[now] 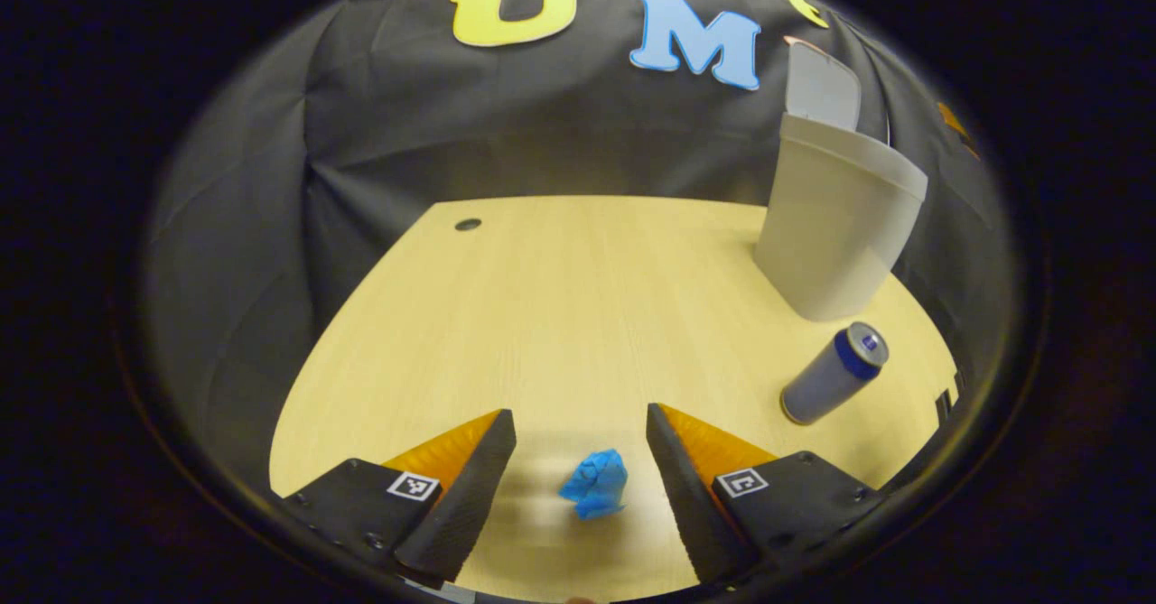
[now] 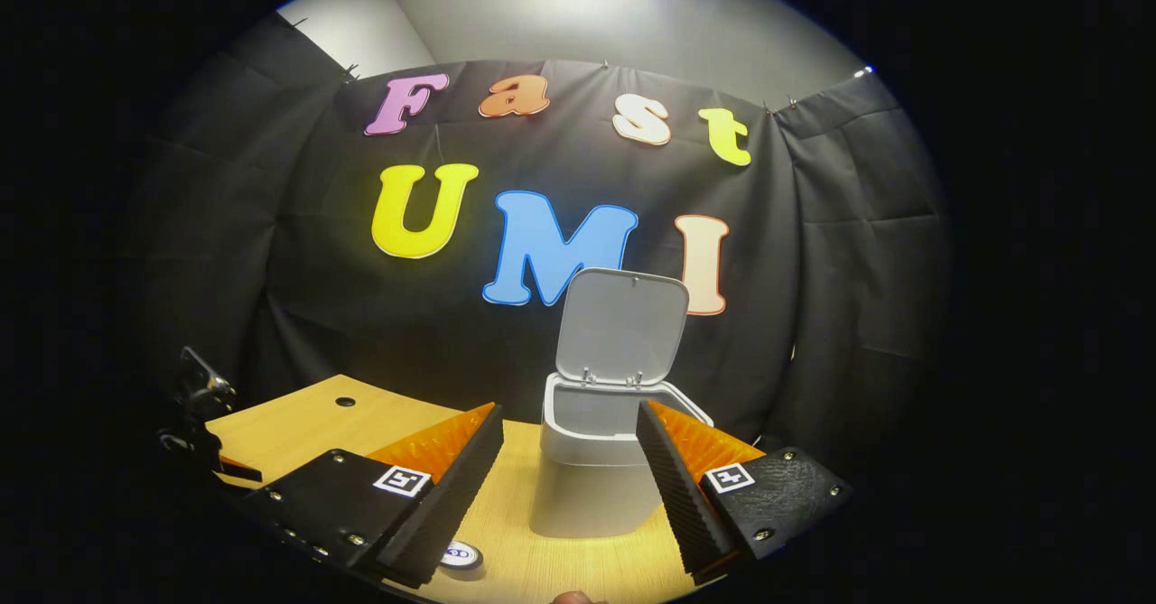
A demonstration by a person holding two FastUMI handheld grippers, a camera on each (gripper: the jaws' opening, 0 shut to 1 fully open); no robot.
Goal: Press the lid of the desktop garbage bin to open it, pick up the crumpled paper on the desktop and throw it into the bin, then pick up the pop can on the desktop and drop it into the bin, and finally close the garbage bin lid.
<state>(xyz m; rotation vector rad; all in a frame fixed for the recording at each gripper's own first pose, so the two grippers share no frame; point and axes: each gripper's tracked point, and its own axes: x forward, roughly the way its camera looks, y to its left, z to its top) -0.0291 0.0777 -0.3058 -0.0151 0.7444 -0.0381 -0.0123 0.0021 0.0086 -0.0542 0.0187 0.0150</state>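
Straddling the crumpled paper (image 1: 595,484) near the desk's (image 1: 560,297) front edge, left gripper (image 1: 581,487) spread — right gripper (image 2: 570,487) spread before the open-lidded bin (image 2: 601,459).

Desk (image 1: 578,297): pale wood-grain, smooth, slight sheen. Bin (image 1: 835,225): matt smooth plastic, lid (image 2: 621,326) same. Pop can (image 1: 835,374): smooth metal, dull grey body, glossier blue top band. Crumpled paper (image 1: 596,484): blue, creased, matt. Booth wall (image 1: 506,125): matt black cloth, wrinkled.
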